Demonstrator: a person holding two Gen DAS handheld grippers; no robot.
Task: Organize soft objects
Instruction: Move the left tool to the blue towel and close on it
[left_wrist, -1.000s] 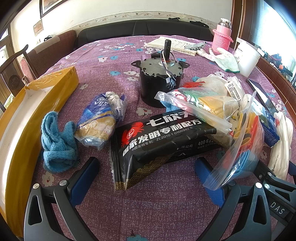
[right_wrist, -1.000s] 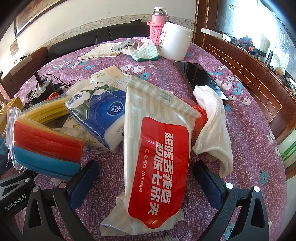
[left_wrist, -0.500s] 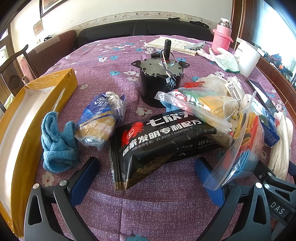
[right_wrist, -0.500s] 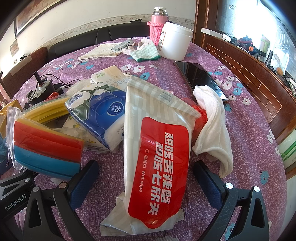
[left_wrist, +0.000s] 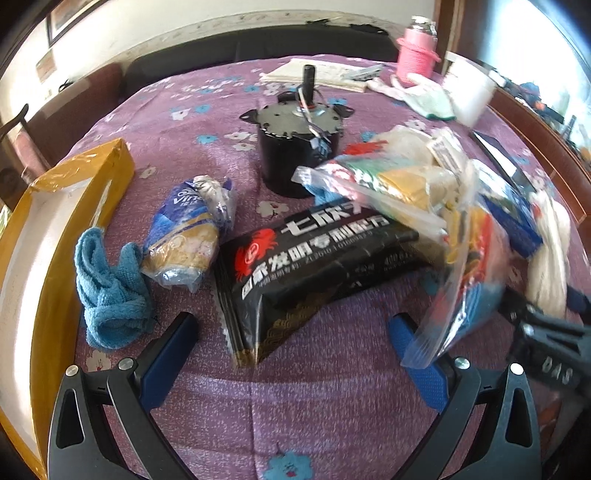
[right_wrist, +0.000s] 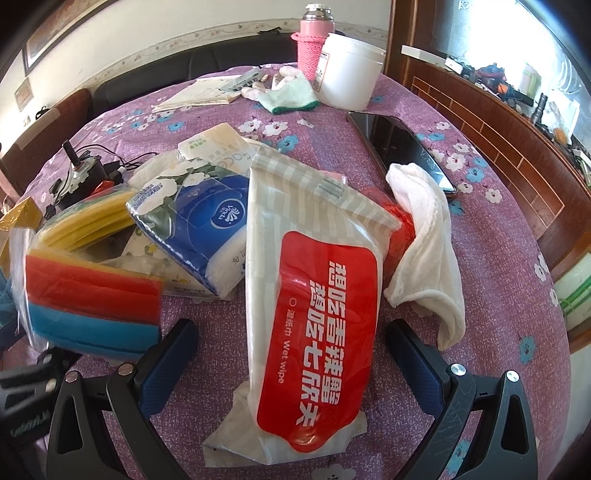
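In the left wrist view my left gripper is open and empty, its fingers on either side of a black wet-wipe pack. A blue cloth and a blue tissue bag lie to its left. A clear bag of coloured sponges lies to the right. In the right wrist view my right gripper is open and empty around the near end of a red and white wet-wipe pack. A white towel, a blue tissue pack and the sponge bag lie beside it.
A yellow cardboard box stands open at the left table edge. A black motor stands mid-table. A phone, white tub, pink bottle, gloves and papers lie at the far side.
The left gripper has shifted left and slightly forward, so its view is blurred. The right gripper has barely moved. Both stay open.
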